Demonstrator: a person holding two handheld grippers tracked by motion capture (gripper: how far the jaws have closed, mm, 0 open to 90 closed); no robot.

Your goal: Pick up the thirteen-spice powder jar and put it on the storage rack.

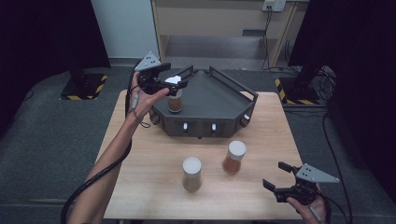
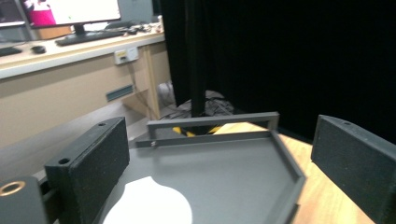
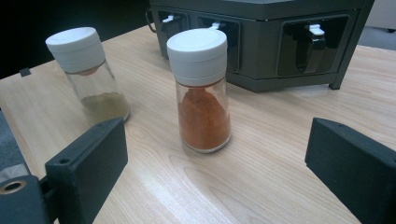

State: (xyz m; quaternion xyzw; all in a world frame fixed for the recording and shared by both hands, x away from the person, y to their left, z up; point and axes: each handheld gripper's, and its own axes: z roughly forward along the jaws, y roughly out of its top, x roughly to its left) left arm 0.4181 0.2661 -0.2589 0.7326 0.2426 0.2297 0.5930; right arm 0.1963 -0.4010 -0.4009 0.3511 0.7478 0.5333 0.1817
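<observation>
Spice jars, three by my count: one (image 1: pixel 175 101) standing on the grey tray (image 1: pixel 219 95), directly beneath my left gripper (image 1: pixel 175 80), jaws open; two (image 1: pixel 192 173) (image 1: pixel 234 157) upright on the table (image 1: pixel 261 140) near my right gripper (image 1: pixel 275 176), jaws open.

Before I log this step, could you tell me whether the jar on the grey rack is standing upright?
Upright: the jar stands on the grey rack, white cap up, below the open left gripper.
</observation>
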